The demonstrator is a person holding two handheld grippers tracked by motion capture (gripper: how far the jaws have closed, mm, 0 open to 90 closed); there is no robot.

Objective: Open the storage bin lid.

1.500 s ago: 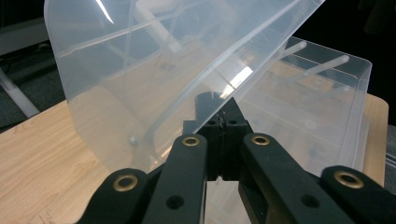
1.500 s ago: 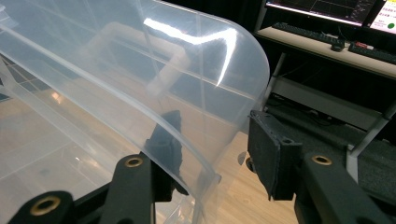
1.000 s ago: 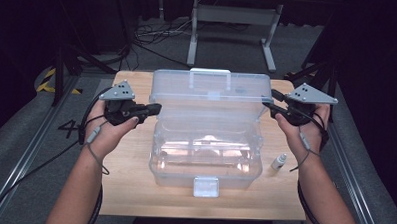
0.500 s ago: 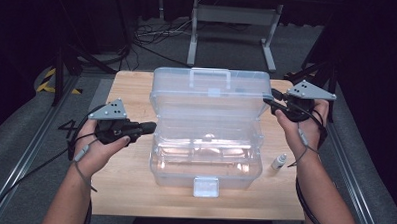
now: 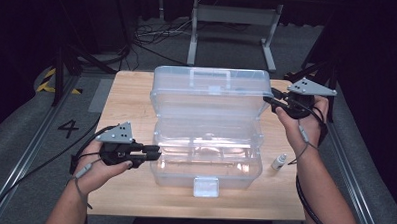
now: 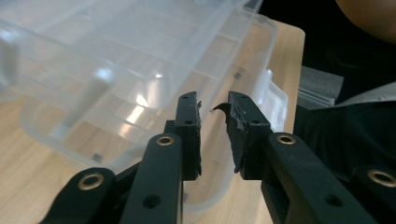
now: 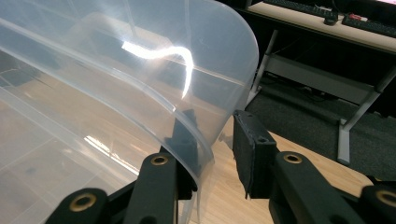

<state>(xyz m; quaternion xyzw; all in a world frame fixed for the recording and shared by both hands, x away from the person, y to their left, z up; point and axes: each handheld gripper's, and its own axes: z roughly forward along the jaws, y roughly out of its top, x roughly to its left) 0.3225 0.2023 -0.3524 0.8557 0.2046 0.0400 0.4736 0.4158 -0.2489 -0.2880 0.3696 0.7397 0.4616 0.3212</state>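
A clear plastic box [image 5: 160, 140] stands open on the wooden table [image 5: 127, 99], its lid [image 5: 212, 92] raised upright at the back. My left gripper [image 5: 146, 152] is low beside the box's left front corner, pointing at it. In the left gripper view its jaws [image 6: 214, 105] have just been opening and stand a little apart with nothing between them, the box wall [image 6: 116, 70] just ahead. My right gripper [image 5: 269, 101] is at the lid's right edge. Its jaws [image 7: 215, 126] have just been closing around the lid's rim [image 7: 205, 154]: one pad is behind the rim, while the other stands off it.
A small white bottle [image 5: 280, 161] lies on the table right of the box. The box's front latch [image 5: 206, 186] hangs near the table's front edge. Metal stands and cables are on the floor beyond the table.
My left gripper has come away from the lid's left edge and dropped toward the box's left front corner. The right gripper has stayed at the lid's right edge.
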